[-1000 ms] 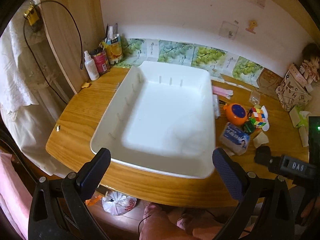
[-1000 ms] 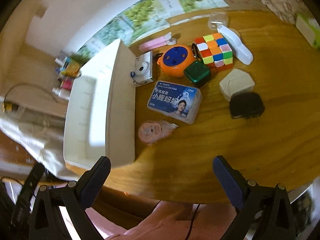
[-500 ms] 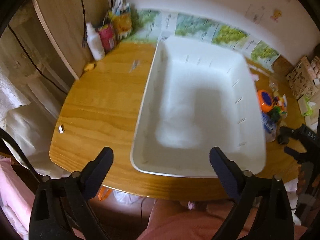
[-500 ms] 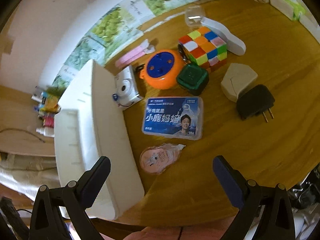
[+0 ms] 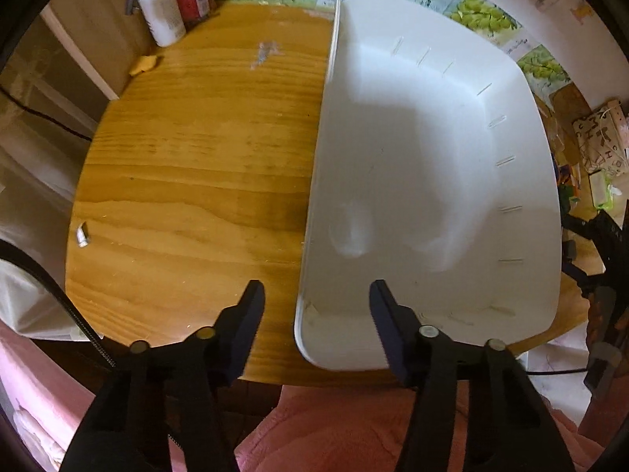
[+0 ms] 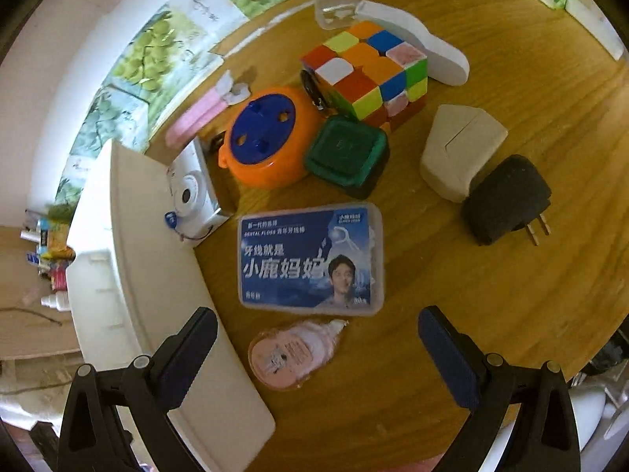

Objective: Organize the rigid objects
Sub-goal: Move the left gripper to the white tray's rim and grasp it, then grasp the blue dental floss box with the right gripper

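Since a second ago my left gripper (image 5: 314, 306) has dropped to the white tray's (image 5: 432, 181) near left corner, fingers closing astride its rim but not yet pressing. That tray lies lengthwise away from me on the counter (image 5: 196, 165). My right gripper (image 6: 316, 338) hangs wide open, holding nothing, over the pink correction tape (image 6: 293, 354), whose nozzle points right beside the floss box (image 6: 310, 259).

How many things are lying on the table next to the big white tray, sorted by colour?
Counting the loose things beside the white tray, right wrist view:
Pink: 2 (tape dispenser, long case)
White or cream: 3 (toy camera, cream block, long white piece)
Orange: 1 (round toy)
Green: 1 (box)
Blue: 1 (floss box)
Black: 1 (plug)
Multicoloured: 1 (cube)
Clear: 1 (small case)
Total: 11
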